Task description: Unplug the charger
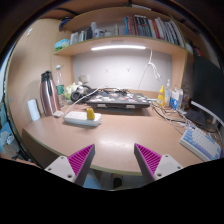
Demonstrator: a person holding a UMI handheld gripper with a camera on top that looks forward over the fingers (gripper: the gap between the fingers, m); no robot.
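Observation:
A white power strip (80, 119) lies on the wooden desk (125, 133), left of centre. A yellow charger (91, 113) stands plugged into its right end. My gripper (114, 160) is well short of it, over the desk's near edge. The fingers with magenta pads (80, 158) stand wide apart and hold nothing. The charger is beyond them and a little to the left.
A steel flask (48, 95) and a white cup (33, 110) stand at the left. A laptop stand with cables (118, 98) is at the back, bottles (162, 96) to its right, a white keyboard (201, 143) at the right. A bookshelf (125, 30) hangs above.

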